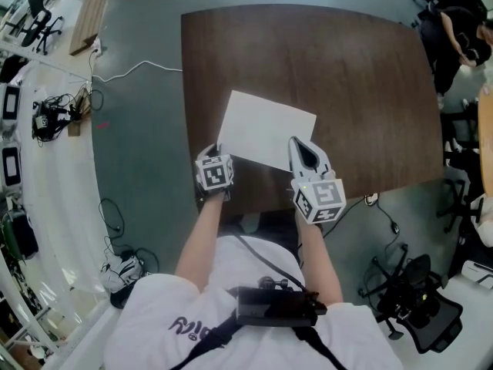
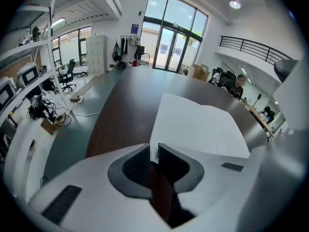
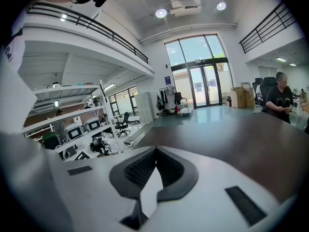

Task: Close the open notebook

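My left tongs (image 2: 153, 151) stood a narrow slit apart, with the near corner of the white notebook (image 2: 198, 124) showing in the slit between their tips; I could not see the pads pinching it, and the dark wood showed through the gap lower down. My right tongs (image 3: 155, 150) were closed tip to tip with nothing clamped, and white paper showed through the hollow behind the tips. From the head view, the notebook lay open and flat on the dark brown worktop (image 1: 308, 60) close to its near edge, with the left tongs at its near left corner and the right tongs over its near right edge. A black office chair (image 1: 416, 299) stood on the grey floor (image 1: 139, 168) off to the right.
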`<state>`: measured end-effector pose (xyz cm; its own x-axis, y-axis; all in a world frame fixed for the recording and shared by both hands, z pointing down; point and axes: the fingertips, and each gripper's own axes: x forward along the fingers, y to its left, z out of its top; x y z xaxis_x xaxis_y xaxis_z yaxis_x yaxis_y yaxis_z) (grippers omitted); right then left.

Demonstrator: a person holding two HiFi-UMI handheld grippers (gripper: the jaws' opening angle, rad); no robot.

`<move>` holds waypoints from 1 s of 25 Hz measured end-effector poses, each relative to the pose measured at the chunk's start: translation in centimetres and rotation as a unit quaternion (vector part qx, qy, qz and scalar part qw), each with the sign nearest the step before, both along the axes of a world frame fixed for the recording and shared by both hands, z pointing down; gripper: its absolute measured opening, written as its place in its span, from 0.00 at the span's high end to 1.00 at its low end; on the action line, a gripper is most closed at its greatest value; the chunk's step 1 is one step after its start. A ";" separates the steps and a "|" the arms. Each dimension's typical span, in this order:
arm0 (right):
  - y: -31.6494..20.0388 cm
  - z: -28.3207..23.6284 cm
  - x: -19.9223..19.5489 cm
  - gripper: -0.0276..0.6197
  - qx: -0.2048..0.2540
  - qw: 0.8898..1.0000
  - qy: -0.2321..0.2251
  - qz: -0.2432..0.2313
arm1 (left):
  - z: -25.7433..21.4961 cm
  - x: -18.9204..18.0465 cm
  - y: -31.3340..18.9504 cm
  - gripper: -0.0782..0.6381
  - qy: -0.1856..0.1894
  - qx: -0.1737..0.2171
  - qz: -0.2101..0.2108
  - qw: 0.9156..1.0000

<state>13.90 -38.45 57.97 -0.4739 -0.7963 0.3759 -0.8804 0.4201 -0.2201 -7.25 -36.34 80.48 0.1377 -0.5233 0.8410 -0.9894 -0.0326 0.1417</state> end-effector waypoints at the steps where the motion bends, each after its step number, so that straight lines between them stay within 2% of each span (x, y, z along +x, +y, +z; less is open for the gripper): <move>1: 0.1 -0.1 -0.2 0.95 0.001 1.000 -0.001 0.000 | -0.1 0.0 0.1 0.81 0.000 0.003 0.000 1.000; 6: 0.4 -0.5 -0.6 0.95 0.008 1.000 -0.010 0.003 | -0.7 -0.2 0.4 0.84 0.020 0.007 -0.002 1.000; 10: 0.6 -1.3 -0.7 0.95 0.021 1.000 -0.020 0.008 | -2.1 0.2 0.2 0.86 0.030 0.027 0.010 0.999; 15: 0.7 -2.2 -0.7 0.95 0.033 0.999 -0.029 0.020 | -5.1 1.1 0.3 0.86 0.062 0.056 0.019 0.996; 19: 1.4 -3.0 0.1 0.95 0.041 0.998 -0.034 0.033 | -8.4 3.1 1.0 0.86 0.085 0.084 0.048 0.992; 25: 2.6 -4.0 0.6 0.95 0.053 0.996 -0.038 0.056 | -12.0 6.6 2.4 0.86 0.120 0.114 0.106 0.981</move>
